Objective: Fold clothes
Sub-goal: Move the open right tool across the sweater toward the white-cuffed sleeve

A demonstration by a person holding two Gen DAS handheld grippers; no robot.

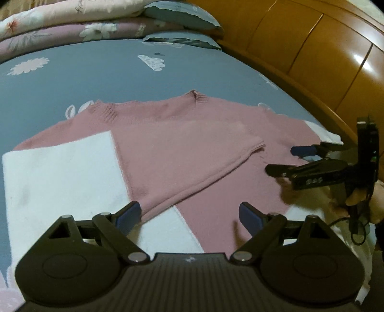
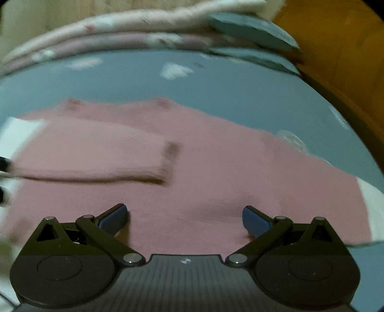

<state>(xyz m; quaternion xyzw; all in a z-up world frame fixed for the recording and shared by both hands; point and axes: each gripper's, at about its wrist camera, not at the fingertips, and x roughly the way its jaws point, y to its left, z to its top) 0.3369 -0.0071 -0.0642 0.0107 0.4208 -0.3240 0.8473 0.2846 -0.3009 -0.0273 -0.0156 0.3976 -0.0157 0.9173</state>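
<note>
- While the left wrist view looks down along the left gripper (image 1: 189,216), its jaws stand spread wide, with nothing pinched; the folded pink sleeve edge and a white strip lie on the bed beneath the gap.
- Pink sweater (image 1: 182,134) lies flat on the blue patterned bedsheet (image 1: 100,79), neckline toward the far side, with one sleeve (image 1: 204,165) folded diagonally across the body.
- White panel (image 1: 60,172) of the garment occupies the near-left part, adjoining the pink knit along a straight seam.
- Right gripper (image 1: 280,160) appears at the right edge of this view, held by a hand (image 1: 360,194), over the sweater's right side; its jaws stand apart and grip nothing visible.
- Folded quilts (image 1: 60,26) and pillows (image 1: 182,14) sit at the far edge of the bed; a wooden headboard (image 1: 312,48) runs along the right.

- Right wrist view is blurred. Right gripper (image 2: 184,220) shows jaws spread wide, hovering above the lower body of the pink sweater (image 2: 216,168), nothing between the pads.
- Folded sleeve (image 2: 96,156) lies across the sweater's left half, cuff end pointing toward centre.
- White cuff (image 2: 372,208) of the other sleeve shows at the right edge, on the bedsheet (image 2: 216,91).
- Dark object at the left edge cannot be identified with certainty.
</note>
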